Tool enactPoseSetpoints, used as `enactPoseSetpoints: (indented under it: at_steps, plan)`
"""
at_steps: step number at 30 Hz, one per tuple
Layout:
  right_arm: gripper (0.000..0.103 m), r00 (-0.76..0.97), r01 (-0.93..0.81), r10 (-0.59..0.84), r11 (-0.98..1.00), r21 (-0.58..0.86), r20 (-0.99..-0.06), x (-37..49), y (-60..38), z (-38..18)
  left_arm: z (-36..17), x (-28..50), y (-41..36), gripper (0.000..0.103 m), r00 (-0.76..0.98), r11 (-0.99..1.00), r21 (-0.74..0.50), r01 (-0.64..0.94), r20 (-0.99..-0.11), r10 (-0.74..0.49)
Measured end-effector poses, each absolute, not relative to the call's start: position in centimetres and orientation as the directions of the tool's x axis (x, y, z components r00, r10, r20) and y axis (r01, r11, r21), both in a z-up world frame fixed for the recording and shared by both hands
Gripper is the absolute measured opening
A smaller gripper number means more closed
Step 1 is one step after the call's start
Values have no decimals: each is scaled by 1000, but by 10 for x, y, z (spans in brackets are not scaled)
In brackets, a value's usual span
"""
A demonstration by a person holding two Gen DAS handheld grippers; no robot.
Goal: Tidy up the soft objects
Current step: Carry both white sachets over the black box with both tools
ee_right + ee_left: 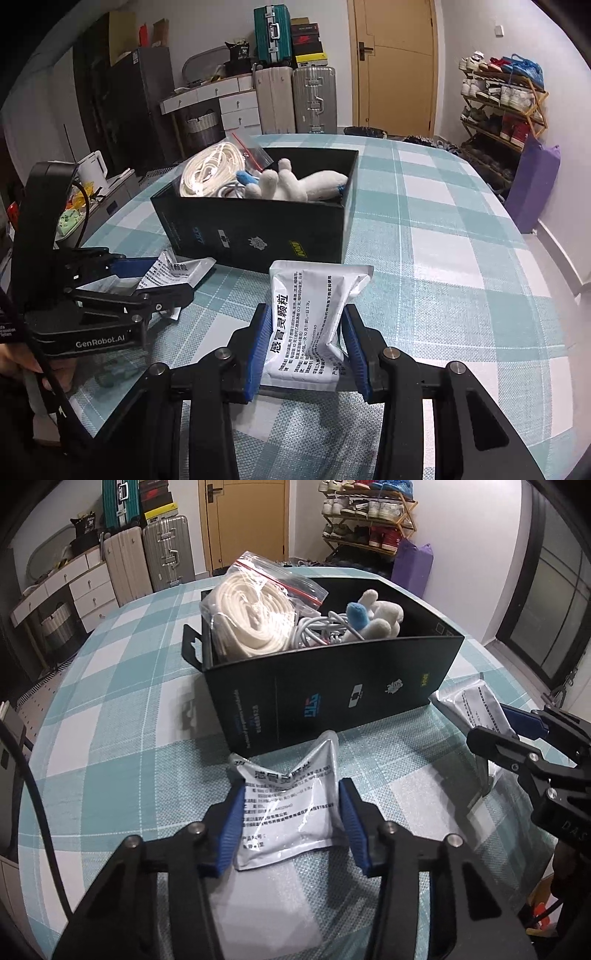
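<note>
A black open box (332, 686) stands on the checked tablecloth and holds a bagged cream strap (255, 616), white cables and a white plush toy (380, 618); the box also shows in the right wrist view (258, 236). My left gripper (291, 816) is shut on a silver printed sachet (291, 805), which buckles between the blue pads in front of the box. My right gripper (304, 343) is shut on a second silver sachet (310, 317), just before the box's right end. The right gripper also shows in the left wrist view (517, 738), and the left gripper in the right wrist view (155, 280).
The table (461, 258) carries a teal and white checked cloth. Behind it stand suitcases (295, 99), a white drawer unit (88, 587), a yellow door (395, 66), a shoe rack (502, 99) and a purple bag (532, 184).
</note>
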State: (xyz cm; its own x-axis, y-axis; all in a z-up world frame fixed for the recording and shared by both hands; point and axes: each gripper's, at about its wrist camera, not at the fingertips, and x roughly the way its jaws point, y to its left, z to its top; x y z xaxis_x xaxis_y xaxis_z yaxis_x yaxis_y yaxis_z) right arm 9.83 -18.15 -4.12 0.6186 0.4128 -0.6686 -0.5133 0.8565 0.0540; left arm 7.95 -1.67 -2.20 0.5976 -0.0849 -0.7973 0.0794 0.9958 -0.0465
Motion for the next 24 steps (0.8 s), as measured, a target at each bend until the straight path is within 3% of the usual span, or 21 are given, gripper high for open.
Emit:
enactPoseSetpoints:
  at_steps: [24]
  plan:
    - [40, 651, -528, 438, 848, 45, -620, 84, -178, -17, 10, 56, 1, 47, 667, 991, -110, 70, -734, -128]
